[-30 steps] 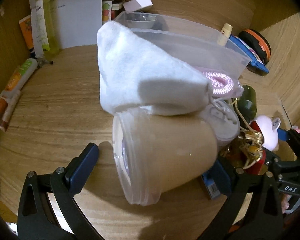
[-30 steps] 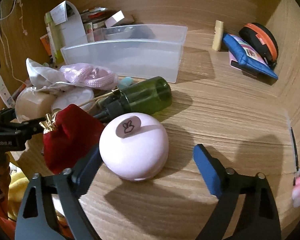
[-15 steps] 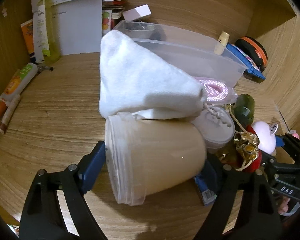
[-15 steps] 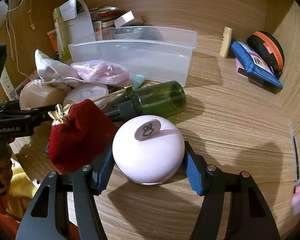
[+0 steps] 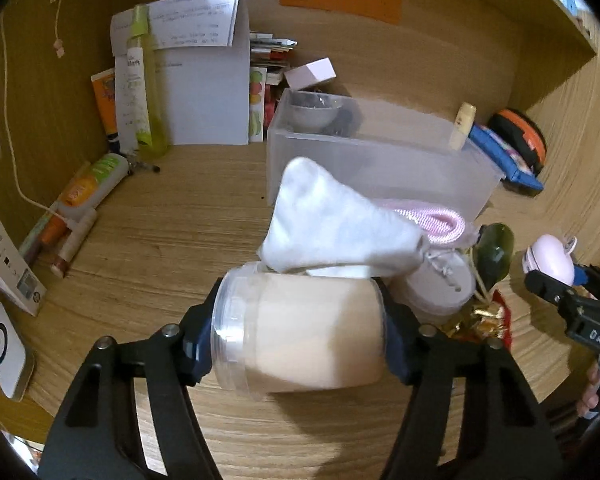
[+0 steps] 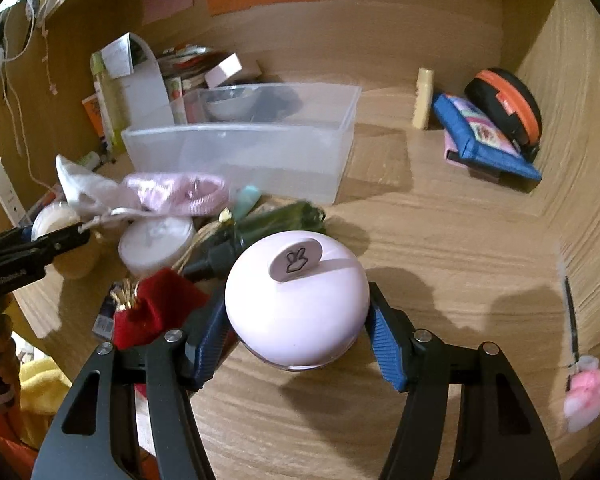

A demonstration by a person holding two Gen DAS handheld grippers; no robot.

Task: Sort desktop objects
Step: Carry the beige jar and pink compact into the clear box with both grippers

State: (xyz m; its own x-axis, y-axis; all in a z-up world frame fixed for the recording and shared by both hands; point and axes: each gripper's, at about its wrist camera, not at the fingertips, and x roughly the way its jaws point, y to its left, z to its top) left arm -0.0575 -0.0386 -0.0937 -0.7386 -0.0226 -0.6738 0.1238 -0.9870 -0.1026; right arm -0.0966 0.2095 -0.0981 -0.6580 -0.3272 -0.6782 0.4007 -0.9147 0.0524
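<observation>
Beige jar (image 5: 312, 332) gripped crosswise in closing left tool (image 5: 296, 344), long axis across the jaws, just short of clear bin (image 5: 380, 168). Pink round case (image 6: 296, 300) clamped in right tool (image 6: 298, 330), likewise near the bin's front.

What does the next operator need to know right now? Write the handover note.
Left gripper: jaws closing on the beige jar, pads at both its ends; white pouch drapes over it.
Right gripper: shut on the pink round case.
Clear bin: at the back of the desk, holds a bowl and something dark.
Left: bin both items, then the green bottle, red pouch, white tub.
</observation>
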